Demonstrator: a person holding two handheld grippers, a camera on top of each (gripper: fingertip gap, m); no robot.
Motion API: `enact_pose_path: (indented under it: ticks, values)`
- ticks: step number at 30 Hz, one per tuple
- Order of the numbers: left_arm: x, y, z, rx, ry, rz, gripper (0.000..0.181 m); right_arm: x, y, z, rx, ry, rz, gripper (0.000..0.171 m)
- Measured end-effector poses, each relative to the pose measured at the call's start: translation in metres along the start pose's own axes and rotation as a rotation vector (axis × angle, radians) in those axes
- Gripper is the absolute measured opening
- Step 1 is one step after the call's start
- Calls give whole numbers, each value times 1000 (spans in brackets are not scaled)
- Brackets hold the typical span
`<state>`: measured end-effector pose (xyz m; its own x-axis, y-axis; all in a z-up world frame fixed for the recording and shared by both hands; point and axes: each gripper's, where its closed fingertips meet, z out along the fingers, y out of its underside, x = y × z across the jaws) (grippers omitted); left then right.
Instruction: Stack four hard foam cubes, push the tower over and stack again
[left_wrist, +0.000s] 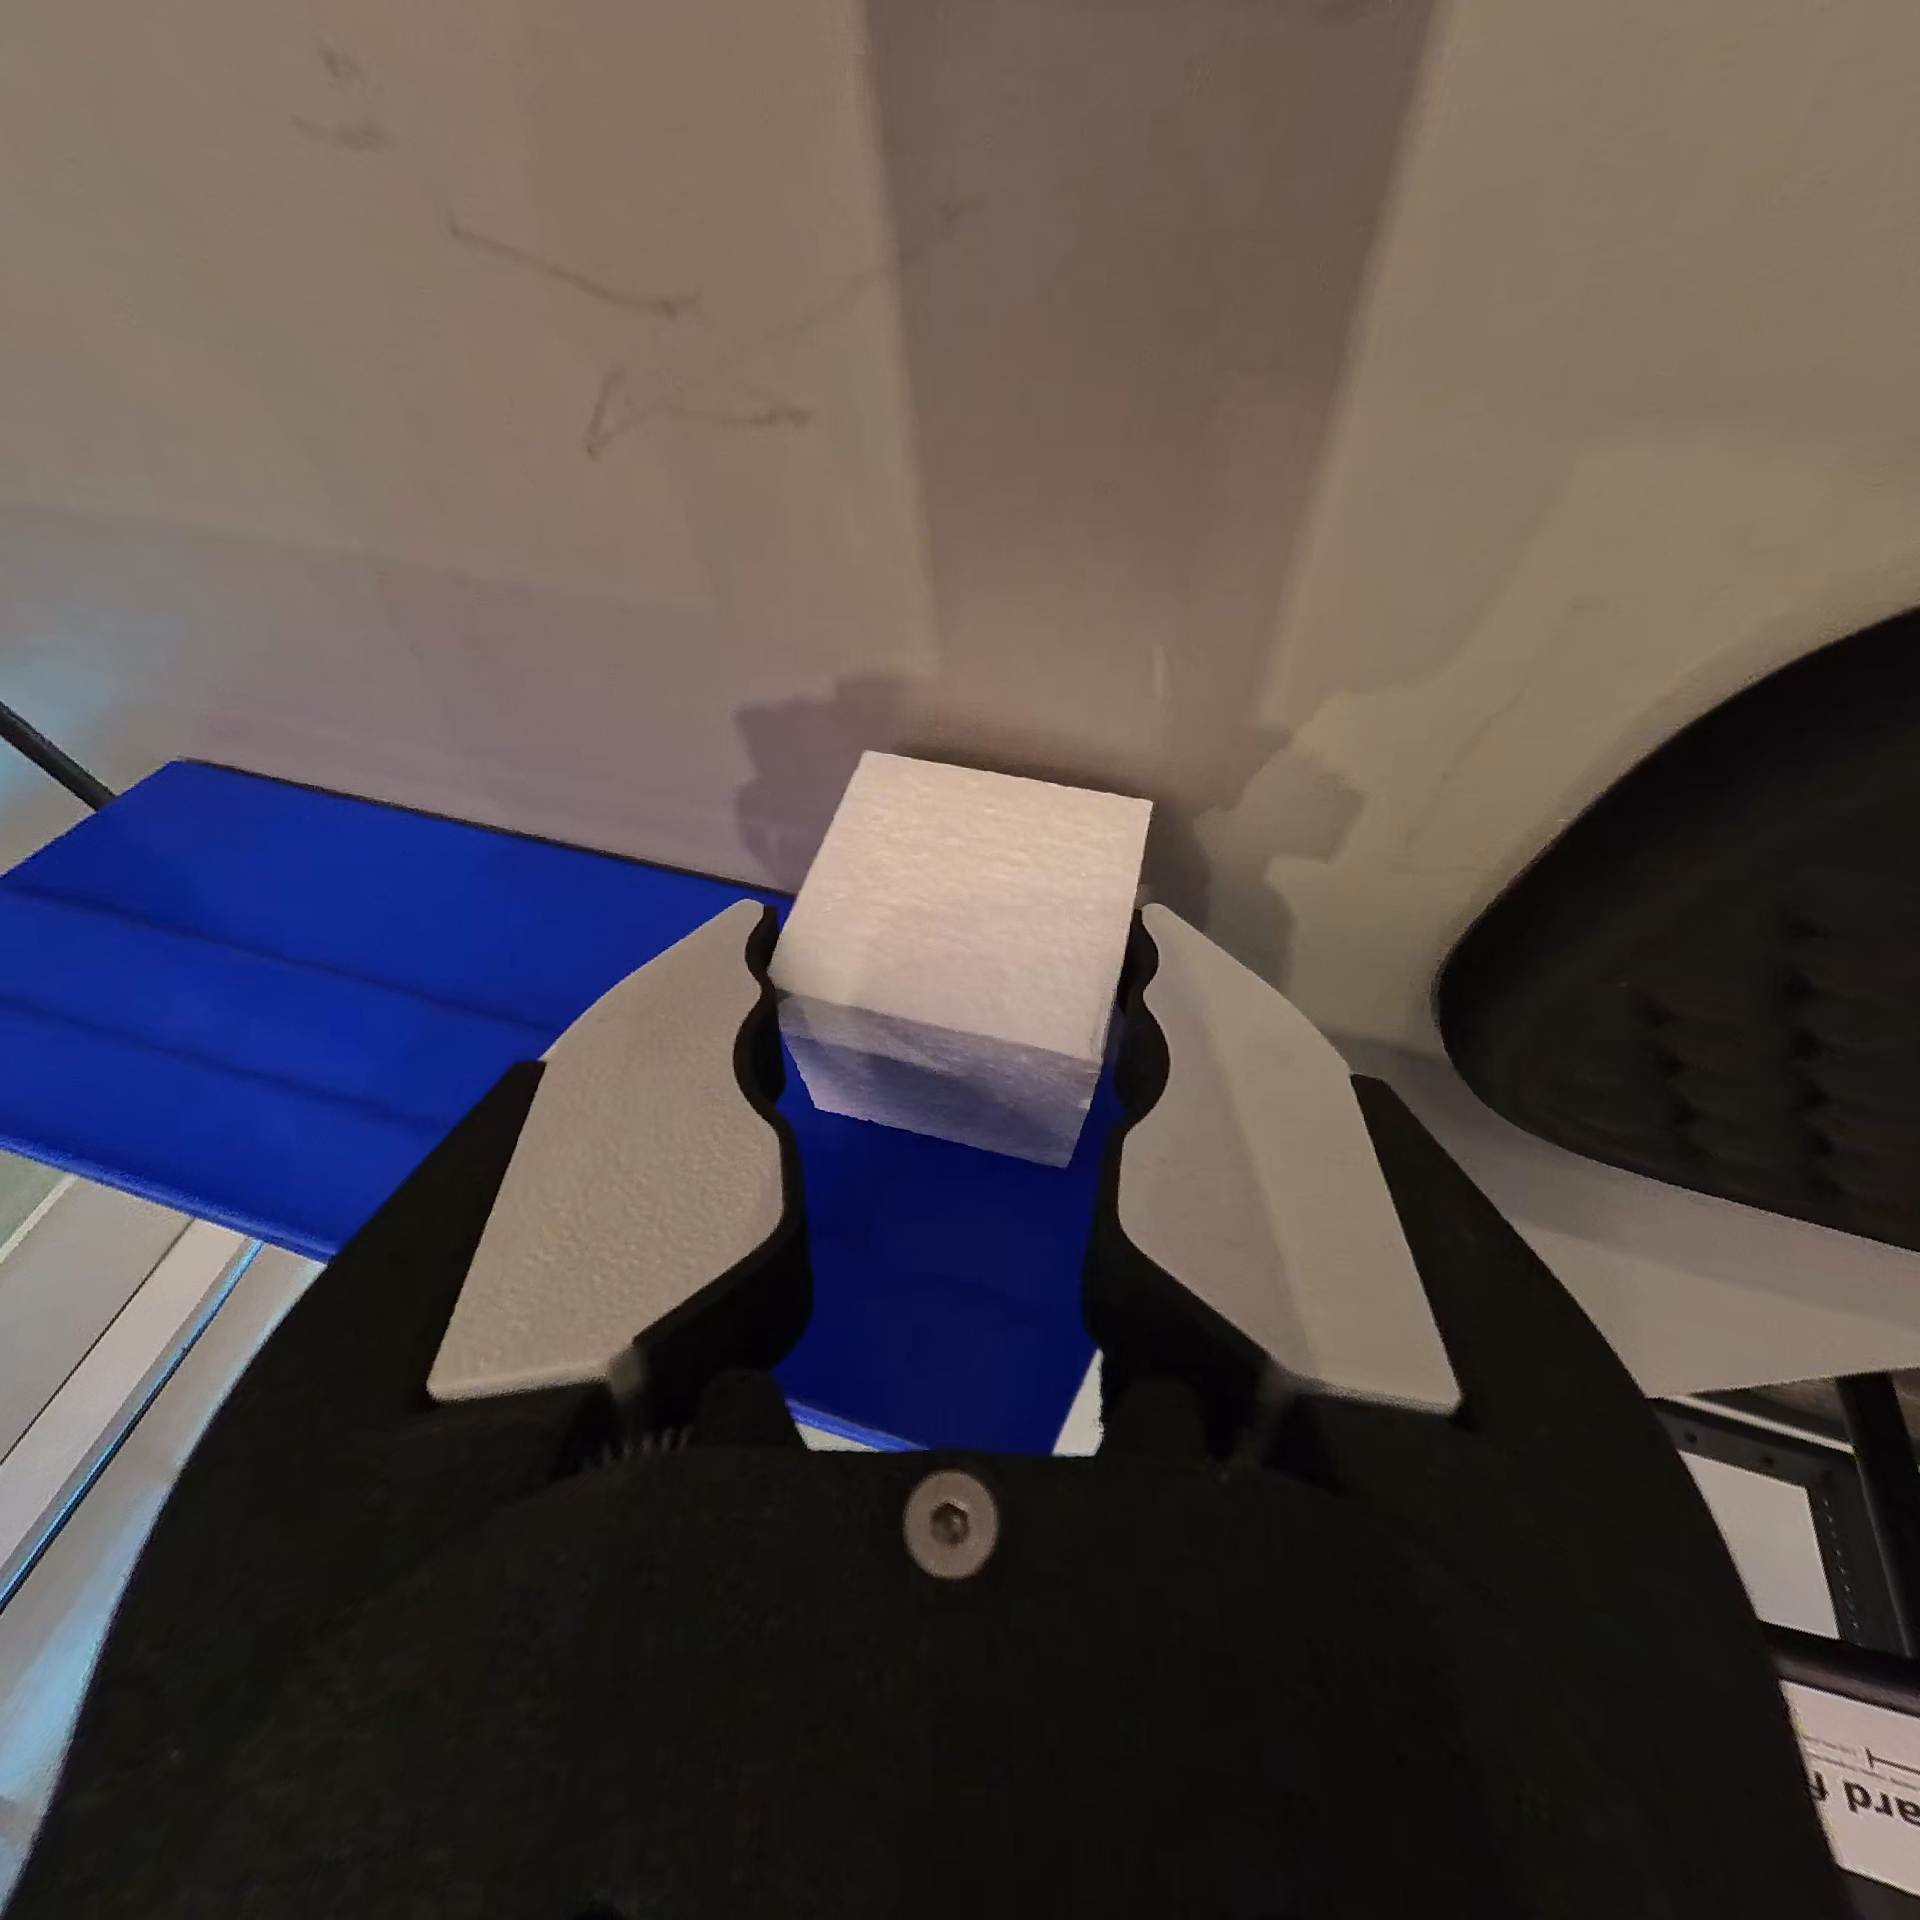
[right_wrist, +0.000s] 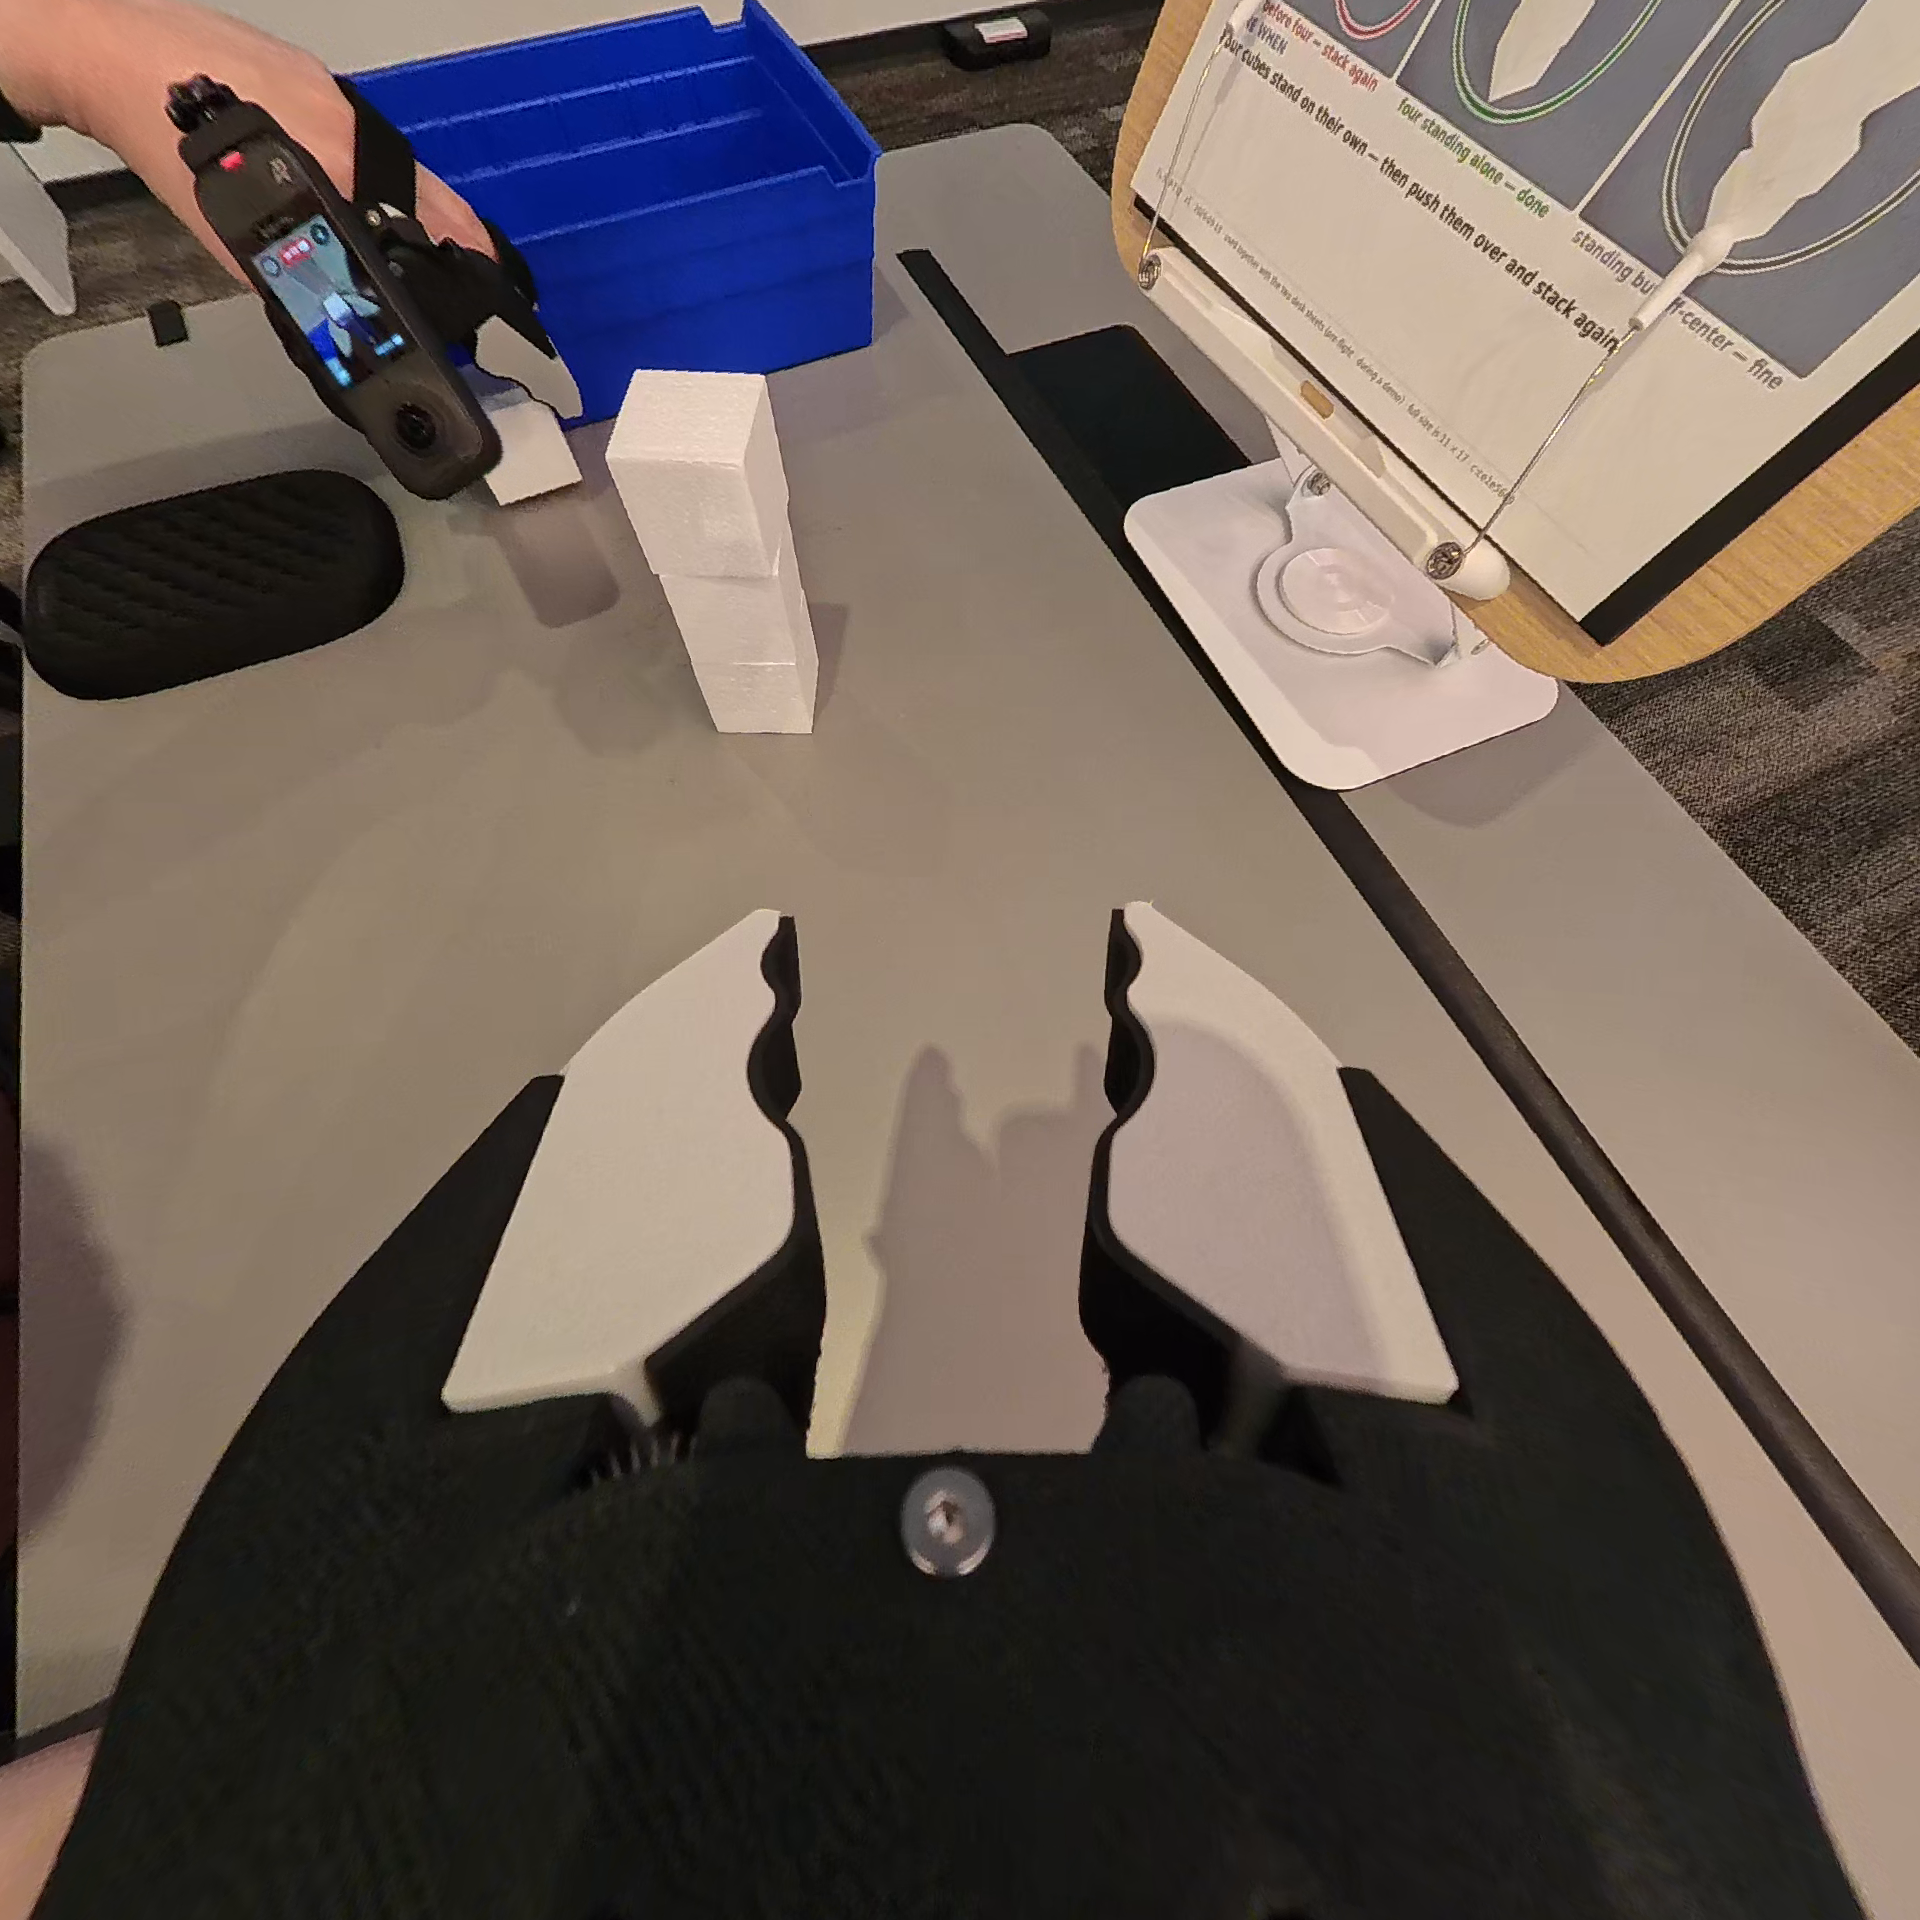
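A white foam cube (left_wrist: 961, 961) sits clamped between the fingertips of the left claw (left_wrist: 951, 935), both pads pressed to its sides, in front of the blue bin (left_wrist: 312, 987). In the right wrist view the same left claw (right_wrist: 520, 364), carried in a person's hand (right_wrist: 260, 114), hangs near the table's far left corner with the cube (right_wrist: 530, 457) low against the grey table (right_wrist: 935, 779); whether the cube touches the surface is hard to tell from this angle.

A tower of three white foam cubes (right_wrist: 727, 561) stands toward the far middle of the table, just beside the held cube and close in front of the bin (right_wrist: 665, 208). The upper cubes sit slightly off-centre on the lower one.

The right claw (right_wrist: 951, 930) hovers over the near part of the table, jaws spread wide and holding nothing.

A black padded rest (right_wrist: 208, 582) lies along the left edge. A printed board on a white stand (right_wrist: 1340, 665) occupies the right edge.
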<state>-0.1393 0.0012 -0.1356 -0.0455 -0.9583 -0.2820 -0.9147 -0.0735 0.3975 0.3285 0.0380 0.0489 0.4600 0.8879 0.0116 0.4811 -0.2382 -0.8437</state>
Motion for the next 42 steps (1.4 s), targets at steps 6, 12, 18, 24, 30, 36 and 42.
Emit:
enact_pose_path:
  ticks: [6, 12, 18, 24, 30, 36, 42]
  values:
    - [4, -7, -12, 43, -23, 5, 63, 1, 2, 2, -9, -4, 2, 58]
    - [23, -60, -48, 301, -20, -28, 63, 1, 5, 3, -22, -6, 6, 58]
    - [57, -150, -132, 750, 41, -23, 63, 1, 8, 5, -37, -11, 5, 58]
    - [9, -181, -227, 1234, 22, -274, 62, -1, 9, 8, -44, -20, 4, 58]
    - [-69, -154, -266, 1403, -156, -789, 62, 1, 10, 7, -43, -17, 9, 58]
    - [-100, -132, -250, 1342, -325, -1149, 62, 0, 10, 7, -43, -16, 8, 58]
    - [-119, -128, -233, 1202, -322, -1304, 63, 0, 11, 6, -45, -13, 8, 58]
